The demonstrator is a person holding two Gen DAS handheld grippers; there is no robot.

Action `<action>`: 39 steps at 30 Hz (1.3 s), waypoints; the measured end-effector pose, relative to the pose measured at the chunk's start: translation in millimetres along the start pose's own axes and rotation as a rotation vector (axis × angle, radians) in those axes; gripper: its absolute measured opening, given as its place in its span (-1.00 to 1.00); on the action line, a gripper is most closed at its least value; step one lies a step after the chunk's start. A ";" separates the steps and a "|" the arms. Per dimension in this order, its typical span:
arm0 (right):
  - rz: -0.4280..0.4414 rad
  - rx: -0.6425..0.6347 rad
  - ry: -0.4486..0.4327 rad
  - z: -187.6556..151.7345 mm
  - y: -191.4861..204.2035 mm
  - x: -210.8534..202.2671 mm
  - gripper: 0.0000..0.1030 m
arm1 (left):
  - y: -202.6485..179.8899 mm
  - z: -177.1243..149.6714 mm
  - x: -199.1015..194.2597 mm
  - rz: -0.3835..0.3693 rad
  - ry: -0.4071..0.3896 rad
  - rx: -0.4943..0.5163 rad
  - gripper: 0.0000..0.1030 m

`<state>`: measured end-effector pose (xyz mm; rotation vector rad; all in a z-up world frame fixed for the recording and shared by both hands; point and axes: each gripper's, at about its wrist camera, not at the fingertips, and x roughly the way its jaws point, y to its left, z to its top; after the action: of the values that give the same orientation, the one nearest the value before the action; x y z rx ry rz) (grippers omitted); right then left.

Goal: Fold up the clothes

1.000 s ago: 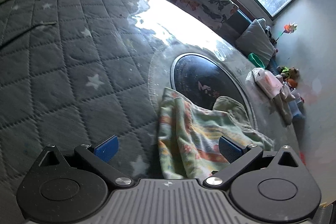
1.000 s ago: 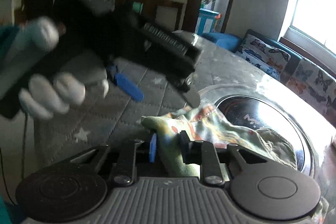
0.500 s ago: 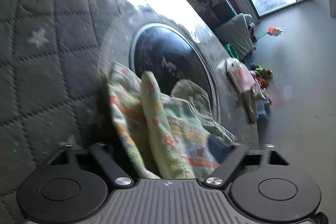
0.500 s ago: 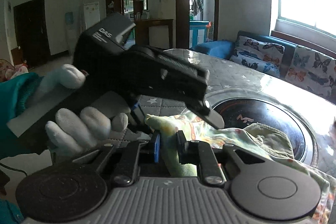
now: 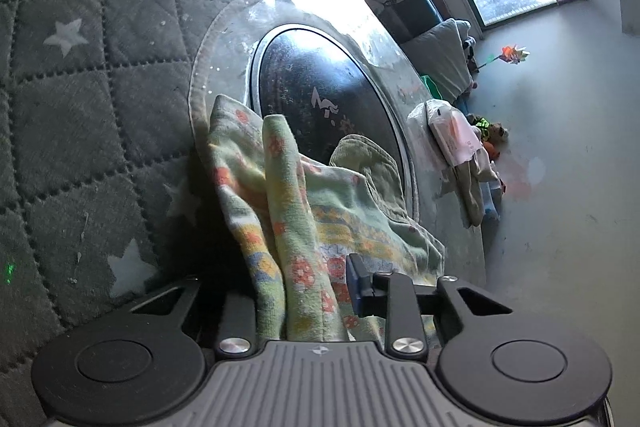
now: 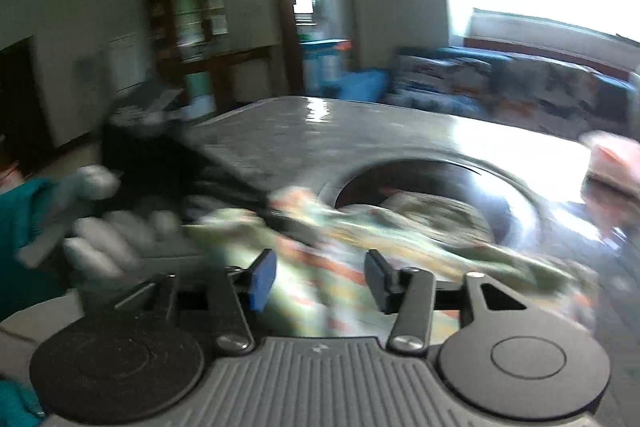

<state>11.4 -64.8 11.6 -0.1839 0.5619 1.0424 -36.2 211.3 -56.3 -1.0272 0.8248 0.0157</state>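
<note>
A pale green garment (image 5: pixel 296 211) with orange and yellow print lies bunched on the round table, partly over its dark glass centre (image 5: pixel 316 87). My left gripper (image 5: pixel 304 287) is shut on a raised fold of this garment; the left fingertip is hidden behind the cloth. In the blurred right wrist view the garment (image 6: pixel 360 239) lies just beyond my right gripper (image 6: pixel 320 277), which is open with nothing between its fingers. The left gripper and the gloved hand (image 6: pixel 108 239) holding it show at the left of that view.
A grey quilted cover with white stars (image 5: pixel 80 107) covers the table's left part. A folded pinkish cloth (image 5: pixel 452 135) lies on the far table edge. A butterfly-print sofa (image 6: pixel 500 83) stands under a bright window beyond the table.
My left gripper closed on the garment's fold. My right gripper let go of the garment, opened, and is swinging right with motion blur.
</note>
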 end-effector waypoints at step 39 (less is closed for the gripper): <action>-0.294 0.447 -0.110 -43.7 -103.8 -56.8 -0.83 | -74.6 -35.3 0.0 0.171 -0.060 0.437 -0.53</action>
<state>63.4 -178.1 -7.8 0.1803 0.6318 0.6186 -29.2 143.9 -9.4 -0.5416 0.8138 0.0111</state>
